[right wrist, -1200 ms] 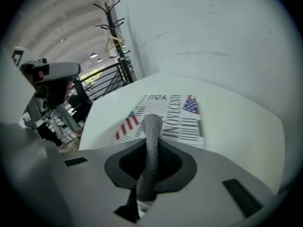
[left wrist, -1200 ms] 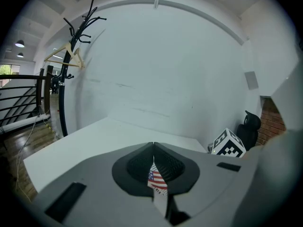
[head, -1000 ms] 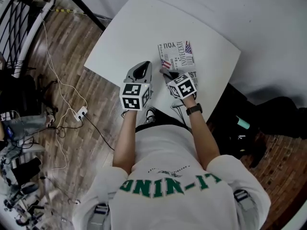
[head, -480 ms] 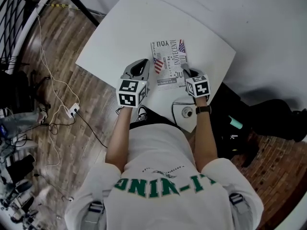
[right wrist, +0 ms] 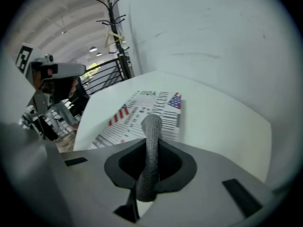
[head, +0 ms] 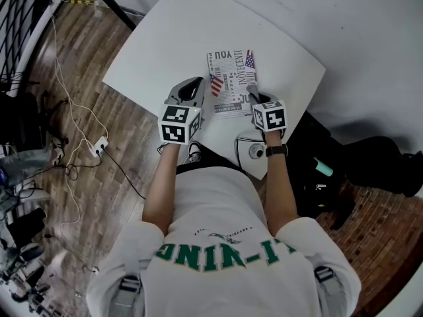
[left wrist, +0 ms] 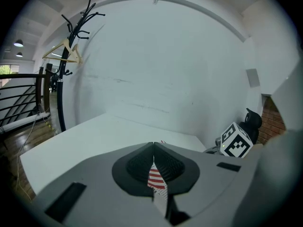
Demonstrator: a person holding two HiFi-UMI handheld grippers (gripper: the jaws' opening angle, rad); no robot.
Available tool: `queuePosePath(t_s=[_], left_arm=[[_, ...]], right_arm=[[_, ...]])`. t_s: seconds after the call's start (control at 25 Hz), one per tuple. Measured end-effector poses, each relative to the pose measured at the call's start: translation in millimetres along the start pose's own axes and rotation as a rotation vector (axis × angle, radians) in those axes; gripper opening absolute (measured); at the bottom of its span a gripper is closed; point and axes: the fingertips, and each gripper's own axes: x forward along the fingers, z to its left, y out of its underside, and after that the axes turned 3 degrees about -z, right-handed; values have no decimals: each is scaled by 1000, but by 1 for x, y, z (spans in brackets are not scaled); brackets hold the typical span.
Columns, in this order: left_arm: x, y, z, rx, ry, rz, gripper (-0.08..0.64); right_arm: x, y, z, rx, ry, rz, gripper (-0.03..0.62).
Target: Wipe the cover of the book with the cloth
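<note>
The book [head: 230, 83] lies flat on the white table [head: 165, 45], its cover printed with text and small flags. My right gripper [head: 254, 95] is over the book's near right corner, shut on a rolled grey cloth [right wrist: 151, 148] that sticks out past its jaws toward the cover [right wrist: 137, 112]. At the book's left edge, my left gripper [head: 196, 88] has its jaw tips together. A strip of red-striped cover [left wrist: 155, 176] shows in the slit behind those tips. I cannot tell whether it pinches the book or rests over it.
The table's near edge runs just under both grippers. A round white stool [head: 254, 152] stands below it by the person's right arm. Cables and a power strip [head: 99, 148] lie on the wood floor at left. Dark bags [head: 383, 160] sit at right. A coat rack [left wrist: 71, 51] stands by the wall.
My right gripper has moved with the cloth from the near left part of the cover to its near right corner. The left gripper has stayed at the book's left edge.
</note>
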Motion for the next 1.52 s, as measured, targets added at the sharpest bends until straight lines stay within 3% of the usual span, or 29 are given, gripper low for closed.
queuePosePath(t_s=[0.2, 0.32, 0.52, 0.8, 1.12, 1.28, 1.4, 1.52], left_arm=[[-4, -1, 3, -2, -14, -5, 12], [-6, -4, 4, -1, -20, -10, 12], [-7, -4, 4, 3, -21, -5, 12], [-7, -3, 0, 9, -6, -2, 12], [-6, -5, -7, 18, 6, -7, 12], [-9, -4, -1, 12, -8, -9, 12], [-12, -4, 3, 7, -22, -11, 12], [-12, -4, 7, 8, -31, -11, 12]], right_arm=[[16, -16, 113, -118, -263, -12, 48], [28, -8, 143, -186, -304, 21, 49], [25, 3, 110, -146, -256, 12, 48], [-11, 23, -9, 41, -29, -10, 48], [-14, 24, -11, 44, 35, -2, 44], [-4, 7, 55, 42, -137, -25, 44], [3, 3, 123, -50, -279, -18, 44], [11, 12, 161, -150, -334, 18, 46]])
